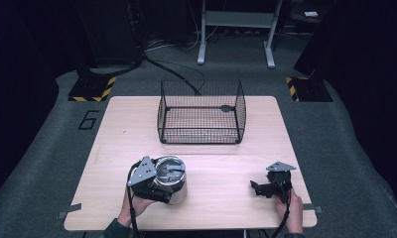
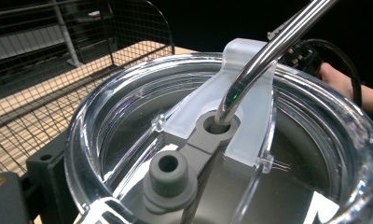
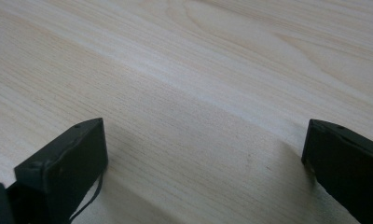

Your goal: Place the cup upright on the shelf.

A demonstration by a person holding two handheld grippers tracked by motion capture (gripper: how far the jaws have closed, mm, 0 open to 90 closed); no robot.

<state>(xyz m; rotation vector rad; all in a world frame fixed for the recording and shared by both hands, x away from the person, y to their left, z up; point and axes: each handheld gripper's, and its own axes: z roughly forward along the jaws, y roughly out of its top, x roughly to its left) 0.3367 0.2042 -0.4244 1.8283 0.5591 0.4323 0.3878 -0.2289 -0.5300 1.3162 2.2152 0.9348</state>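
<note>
High view: the left claw (image 1: 154, 181) clasps a steel tumbler with a clear lid (image 1: 170, 178) on the pale wooden worktop (image 1: 226, 173), near a black wire basket (image 1: 201, 113); keep it upright. Left gripper view: a metal straw (image 2: 268, 51) stands in the lid. Right gripper view: the right claw (image 3: 203, 163) rests spread wide, empty.

Black wire basket (image 1: 201, 113) stands on wooden table (image 1: 122, 144); floor (image 1: 42, 163) grey.
</note>
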